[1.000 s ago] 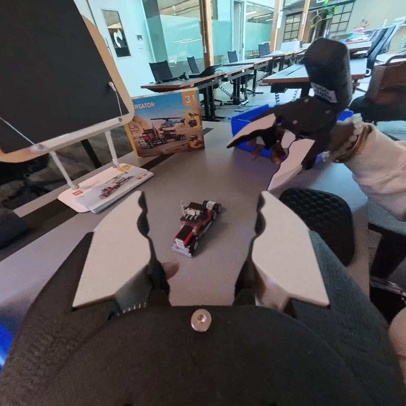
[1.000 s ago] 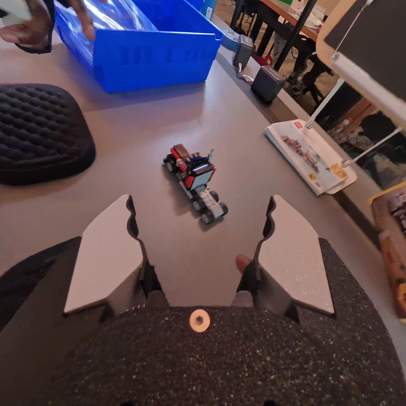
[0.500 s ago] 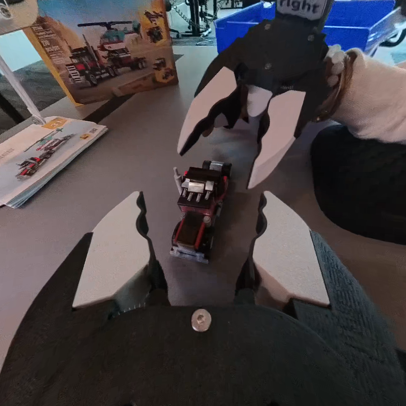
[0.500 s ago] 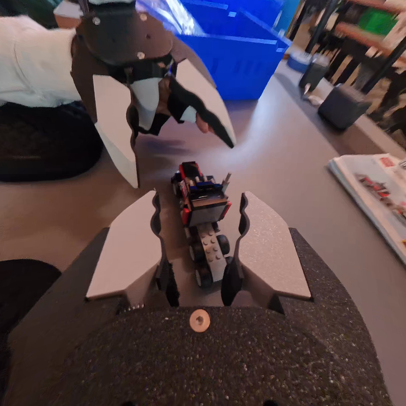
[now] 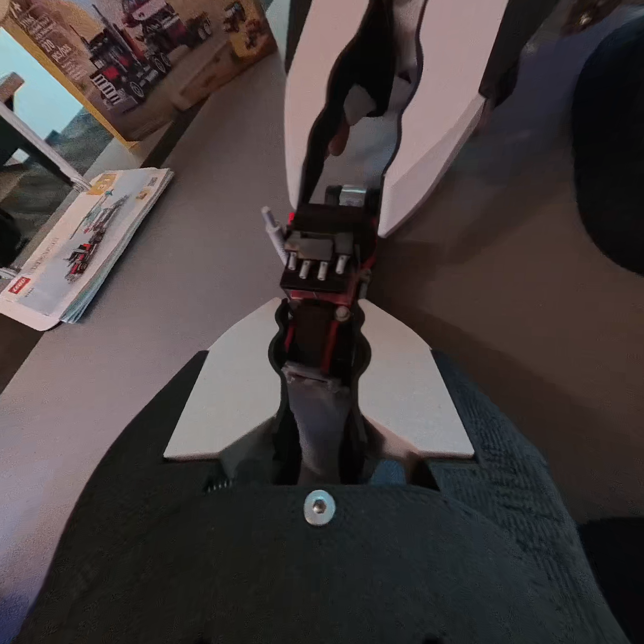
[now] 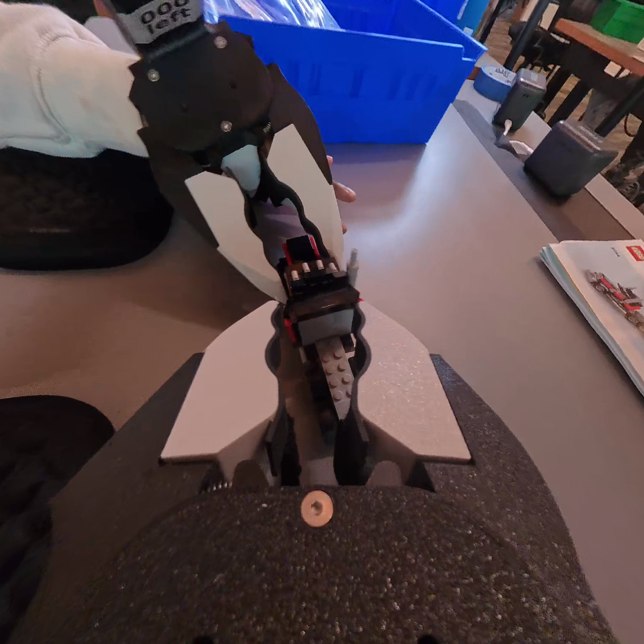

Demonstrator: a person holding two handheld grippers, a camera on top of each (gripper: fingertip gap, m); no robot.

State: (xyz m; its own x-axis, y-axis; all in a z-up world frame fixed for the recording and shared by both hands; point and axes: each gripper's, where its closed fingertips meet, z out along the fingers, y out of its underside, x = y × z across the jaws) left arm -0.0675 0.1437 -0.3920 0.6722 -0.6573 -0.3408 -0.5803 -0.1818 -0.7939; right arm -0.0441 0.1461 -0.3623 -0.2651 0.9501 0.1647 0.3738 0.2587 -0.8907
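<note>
A small red-and-black brick-built toy truck is on the grey table, held from both ends. My left gripper is shut on its front hood, with both pads against the sides. My right gripper is shut on the rear, at the cab's back and the grey studded chassis. Each gripper shows in the other's view: the right gripper beyond the cab, the left gripper around the hood. I cannot tell whether the wheels touch the table.
An instruction booklet lies to the left and the set's box stands behind it. A blue bin, blue tape roll and two dark blocks sit farther off. A black cushion lies beside the truck.
Both grippers moved in on the truck from opposite ends and closed on it; a second ago both were wide open and away from it.
</note>
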